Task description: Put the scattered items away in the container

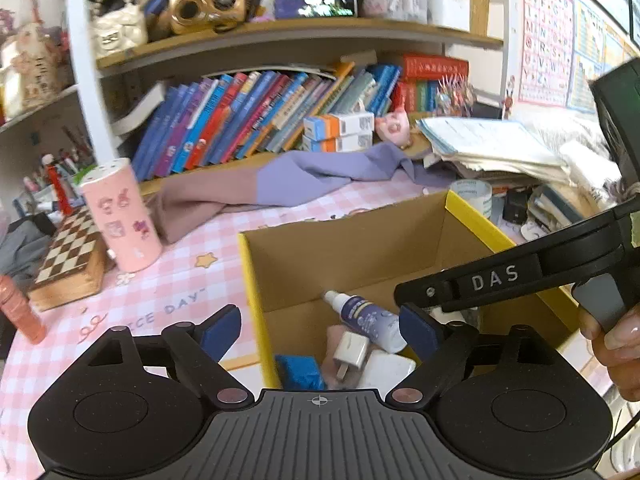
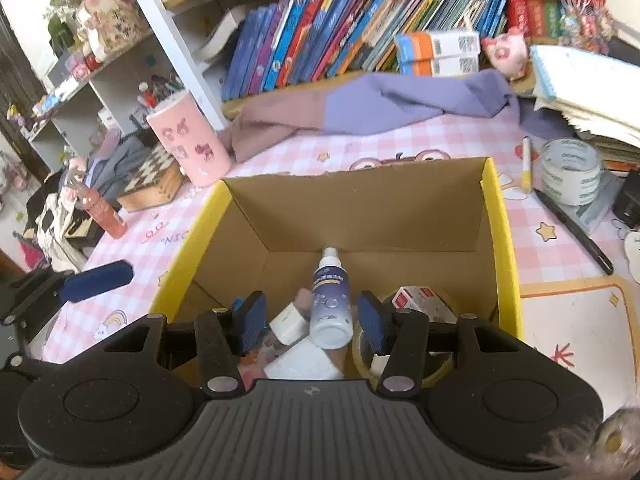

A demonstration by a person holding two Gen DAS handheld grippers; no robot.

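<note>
Right hand-held gripper (image 2: 311,326) agape above spray bottle (image 2: 330,300) inside cardboard box (image 2: 360,200).

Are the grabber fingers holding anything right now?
No. Both the left gripper and the right gripper are open and empty. The spray bottle just lies in the cardboard box.

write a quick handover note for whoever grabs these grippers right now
Left gripper: open, empty, at the box's near-left corner.
Right gripper: open, empty, above the box.
Cardboard box already holds the spray bottle, white charger, blue item and a tape roll.
Left: pen and tape stack right of the box look like candidates.
</note>
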